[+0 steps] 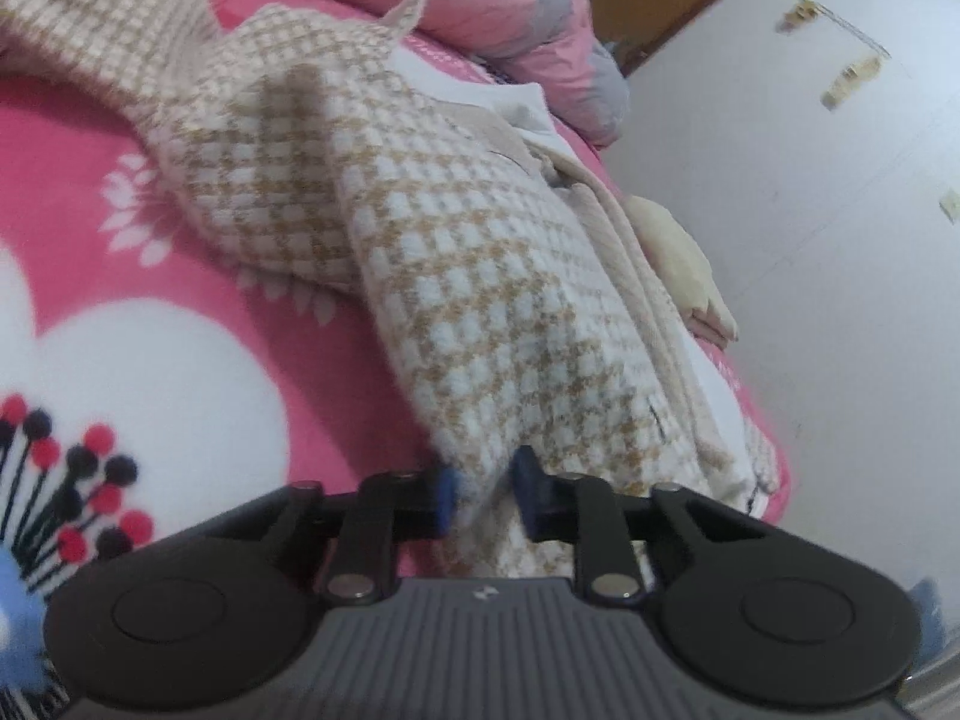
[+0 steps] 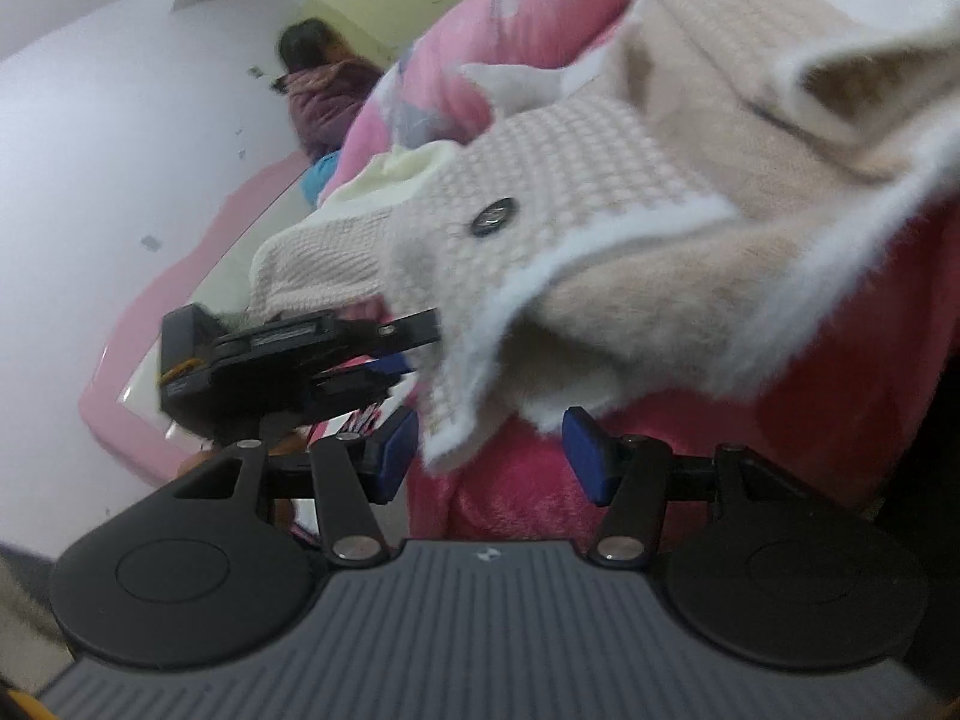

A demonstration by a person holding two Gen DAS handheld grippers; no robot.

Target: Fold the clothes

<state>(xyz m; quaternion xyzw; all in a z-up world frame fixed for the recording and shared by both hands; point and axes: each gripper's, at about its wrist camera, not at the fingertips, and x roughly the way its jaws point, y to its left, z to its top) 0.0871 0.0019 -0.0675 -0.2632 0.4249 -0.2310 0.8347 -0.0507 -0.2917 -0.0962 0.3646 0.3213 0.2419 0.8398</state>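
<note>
A beige and white checked knit garment (image 1: 468, 276) lies across the pink flowered blanket (image 1: 180, 360), one sleeve stretching to the upper left. My left gripper (image 1: 487, 495) is shut on the garment's near edge, fabric pinched between both blue pads. In the right wrist view the same garment (image 2: 690, 240) hangs close to the lens, showing its fleecy lining and a dark button (image 2: 493, 216). My right gripper (image 2: 493, 456) stands open; a white-trimmed corner dangles between its jaws, nearer the left pad, unpressed. The left gripper (image 2: 414, 345) shows there too, gripping the fabric from the left.
A pink and grey quilt (image 1: 510, 6) is bunched at the bed's far end. A cream folded cloth (image 1: 678, 264) lies by the white wall (image 1: 810, 240). A person in a purple jacket (image 2: 324, 90) stands beyond the pink bed frame (image 2: 150, 312).
</note>
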